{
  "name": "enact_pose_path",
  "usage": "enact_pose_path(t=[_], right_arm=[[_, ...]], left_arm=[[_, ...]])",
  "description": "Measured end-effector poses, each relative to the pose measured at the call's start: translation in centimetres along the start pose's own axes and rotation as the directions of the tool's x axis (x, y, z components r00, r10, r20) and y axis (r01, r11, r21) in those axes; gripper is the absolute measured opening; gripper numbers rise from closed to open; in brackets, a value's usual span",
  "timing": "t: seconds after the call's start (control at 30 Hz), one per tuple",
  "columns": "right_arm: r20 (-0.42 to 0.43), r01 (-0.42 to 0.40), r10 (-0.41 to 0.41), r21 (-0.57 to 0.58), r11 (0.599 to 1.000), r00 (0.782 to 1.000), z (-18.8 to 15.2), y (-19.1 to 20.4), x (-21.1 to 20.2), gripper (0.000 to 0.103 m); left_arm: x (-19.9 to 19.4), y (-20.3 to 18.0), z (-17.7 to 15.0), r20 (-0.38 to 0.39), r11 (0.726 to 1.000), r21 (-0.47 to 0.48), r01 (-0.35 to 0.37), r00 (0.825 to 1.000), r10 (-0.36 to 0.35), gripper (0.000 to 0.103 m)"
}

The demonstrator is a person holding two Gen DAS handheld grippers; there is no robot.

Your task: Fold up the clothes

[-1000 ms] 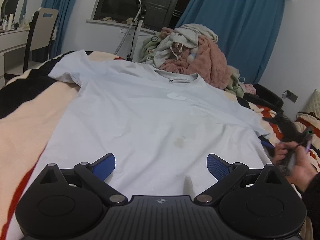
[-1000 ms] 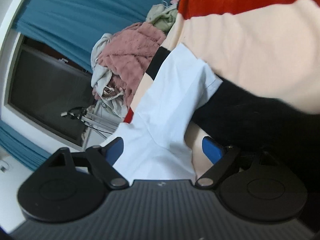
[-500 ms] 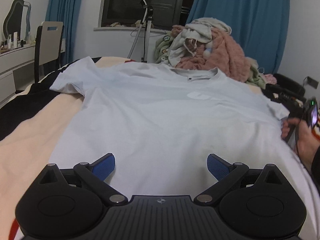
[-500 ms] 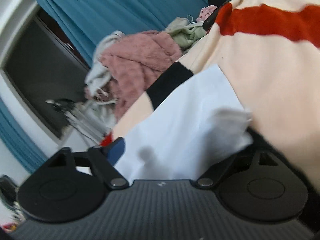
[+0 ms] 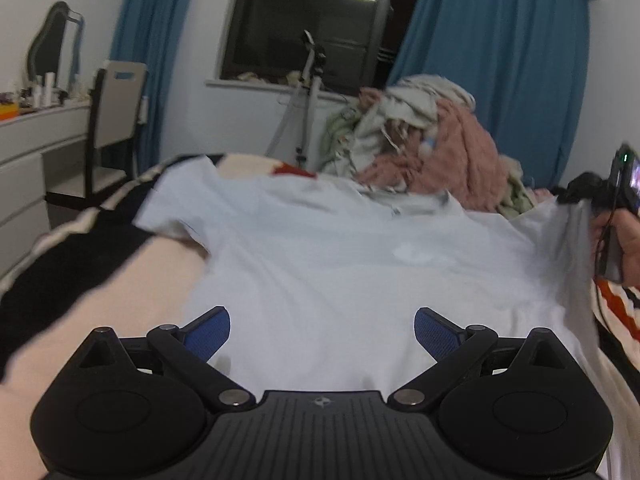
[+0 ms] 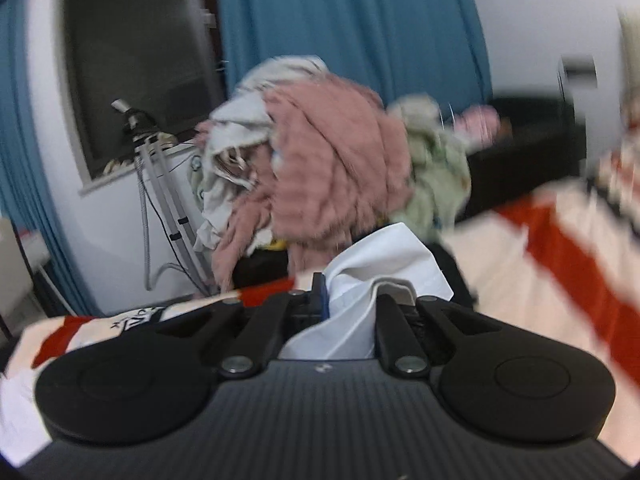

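Right tool (image 6: 348,300) was spread half a second ago; now pinched on the white T-shirt (image 5: 340,264) sleeve (image 6: 384,264), lifting it off the bed (image 5: 132,280). Left tool (image 5: 322,330) spread wide, empty, low over the shirt's hem. Shirt lies flat ahead of the left tool.
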State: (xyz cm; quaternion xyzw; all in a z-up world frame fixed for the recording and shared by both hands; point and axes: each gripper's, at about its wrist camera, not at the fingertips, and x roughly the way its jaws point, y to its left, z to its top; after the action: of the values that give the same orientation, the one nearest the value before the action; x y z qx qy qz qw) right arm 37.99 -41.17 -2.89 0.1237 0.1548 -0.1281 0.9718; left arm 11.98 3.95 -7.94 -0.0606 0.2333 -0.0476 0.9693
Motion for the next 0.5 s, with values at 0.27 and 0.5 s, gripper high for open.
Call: enact_pose_path(t=[0.27,0.5], right_arm=[[0.106,0.082,-0.053,-0.289,0.954,0.993,2.0,16.8,-4.0,0.006],[-0.002,-0.014,0.015,-0.447,0.894,1.000,-6.7,29.0,-0.1,0.006]], left_arm=[[-4.0,4.9,2.1,0.059,0.998,-0.045,-0.039,0.997,0.042,0.102],[-2.1,9.0,2.3,0.010,0.986,-0.153,-0.067,0.998,0.069,0.102]])
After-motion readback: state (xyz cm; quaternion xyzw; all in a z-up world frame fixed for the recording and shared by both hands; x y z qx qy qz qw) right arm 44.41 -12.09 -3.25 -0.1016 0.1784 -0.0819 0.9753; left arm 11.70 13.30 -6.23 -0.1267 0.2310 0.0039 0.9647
